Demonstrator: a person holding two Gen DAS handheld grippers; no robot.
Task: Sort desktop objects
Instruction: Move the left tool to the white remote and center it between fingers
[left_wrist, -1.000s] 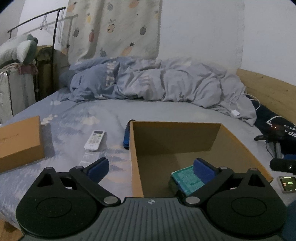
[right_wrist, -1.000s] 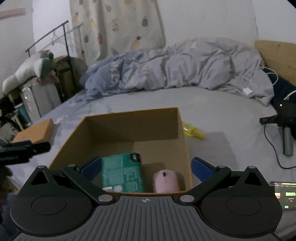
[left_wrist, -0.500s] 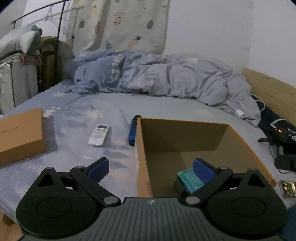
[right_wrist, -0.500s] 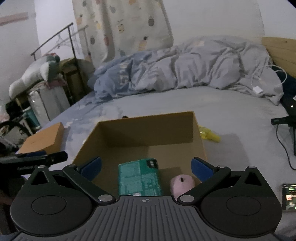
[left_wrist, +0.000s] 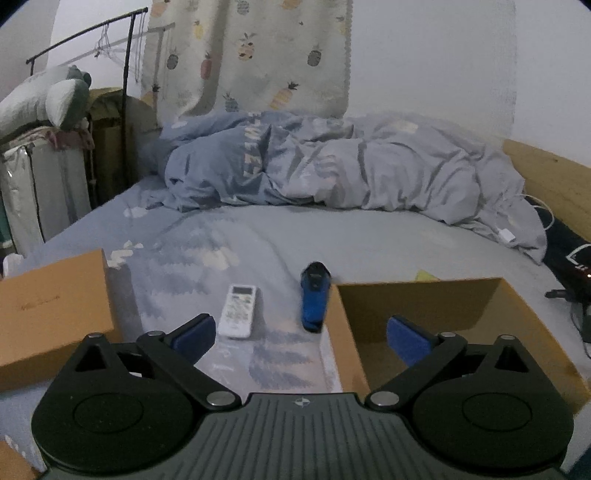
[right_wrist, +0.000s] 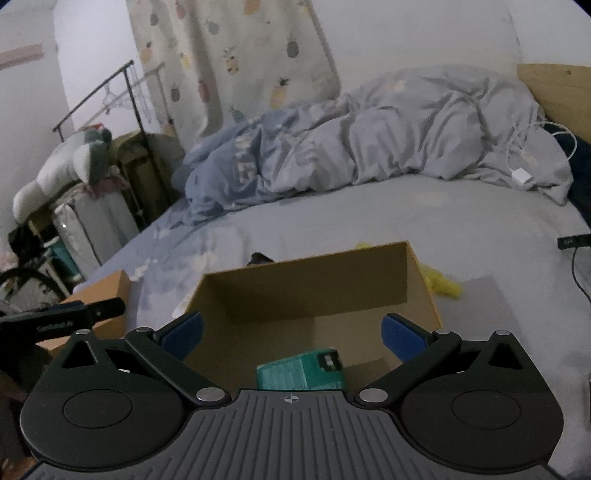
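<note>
An open cardboard box (left_wrist: 417, 299) (right_wrist: 306, 280) sits on the bed. A green packet (right_wrist: 303, 373) lies on its floor. To the box's left lie a white remote control (left_wrist: 238, 310) and a blue oblong object (left_wrist: 314, 295). A yellow object (right_wrist: 443, 282) lies just past the box's right wall. My left gripper (left_wrist: 301, 338) is open and empty, low over the box's left wall, with the remote ahead of its left finger. My right gripper (right_wrist: 291, 334) is open and empty above the box's near side.
A closed brown box (left_wrist: 51, 314) lies at the left on the bed. A crumpled grey-blue duvet (left_wrist: 332, 166) fills the far side. Cables and dark devices (left_wrist: 572, 295) lie at the right by the wooden bed frame (left_wrist: 546, 177). A clothes rack (left_wrist: 92, 110) stands left.
Both grippers have tilted up and drawn back. In the left view the green packet dropped out of sight; in the right view the pink object in the box is now hidden.
</note>
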